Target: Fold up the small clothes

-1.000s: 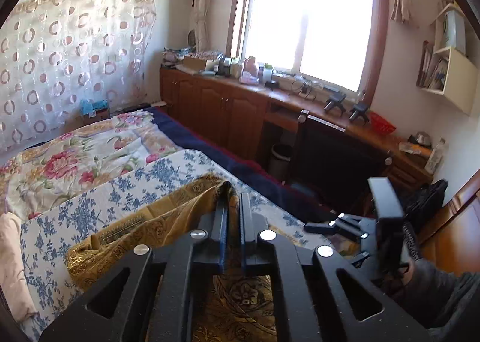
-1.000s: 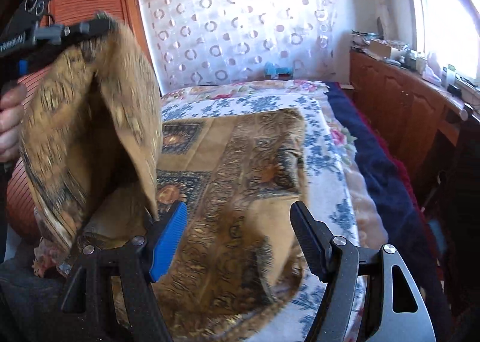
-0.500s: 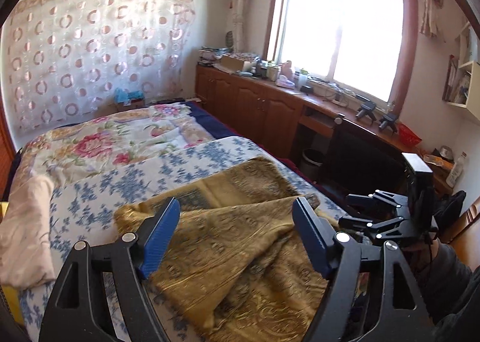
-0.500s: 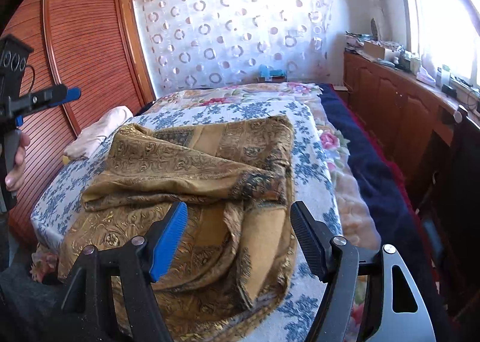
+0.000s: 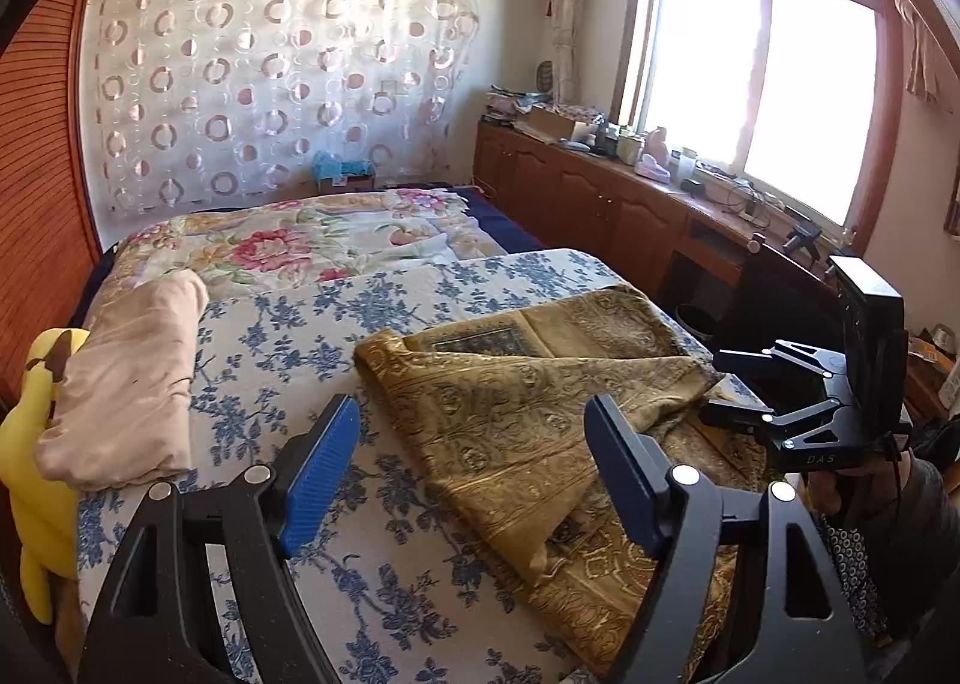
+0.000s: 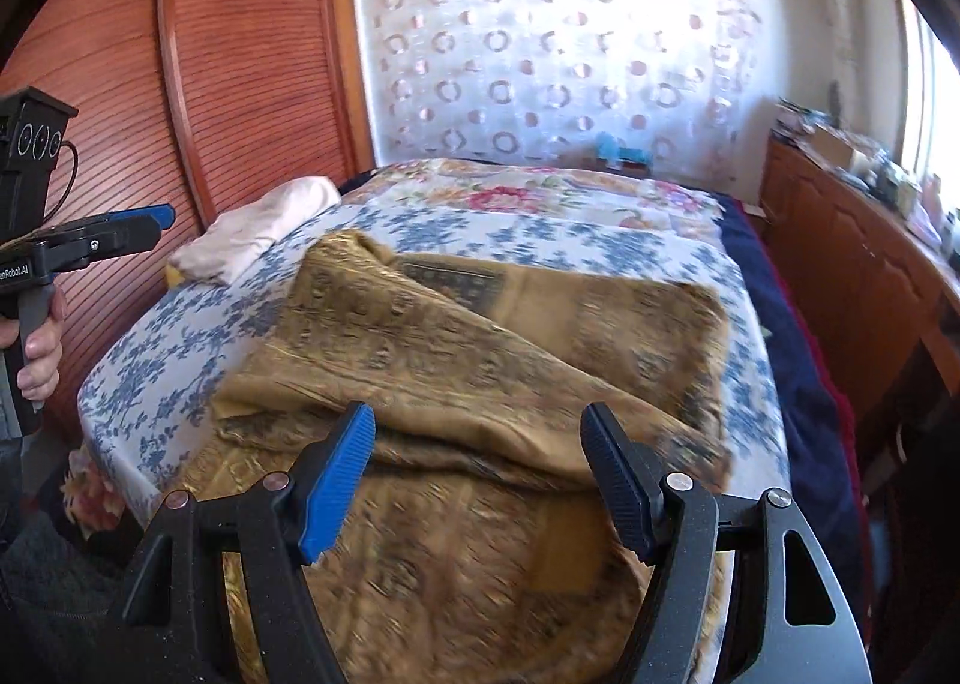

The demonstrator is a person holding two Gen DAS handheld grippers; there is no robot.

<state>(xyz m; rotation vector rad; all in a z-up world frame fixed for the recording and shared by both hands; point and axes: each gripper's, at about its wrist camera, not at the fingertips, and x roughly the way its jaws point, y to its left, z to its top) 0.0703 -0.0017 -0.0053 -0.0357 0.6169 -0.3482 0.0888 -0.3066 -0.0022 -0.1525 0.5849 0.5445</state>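
Observation:
A golden-brown patterned cloth (image 5: 528, 414) lies loosely folded over itself on the blue-flowered sheet (image 5: 288, 336) of the bed, with its near part hanging towards the bed's edge. My left gripper (image 5: 474, 474) hovers open above the cloth's left edge, nothing between its fingers. My right gripper (image 6: 480, 480) is open too, low over the near part of the cloth (image 6: 480, 360) and not touching it. In the left wrist view the right gripper (image 5: 717, 387) shows at the cloth's right side. In the right wrist view the left gripper (image 6: 153, 219) is off to the left, held by a hand.
A folded pink garment (image 5: 126, 378) and a yellow soft toy (image 5: 36, 444) lie at the bed's left side. A flowered quilt (image 5: 300, 246) covers the far half. Wooden cabinets (image 5: 600, 204) run along the right under the window. A ribbed wooden wardrobe (image 6: 240, 84) stands on the left.
The left gripper opened and let go of the cloth's raised edge, which dropped folded over onto the bed. The left hand then drew back to the left. The right gripper stayed open.

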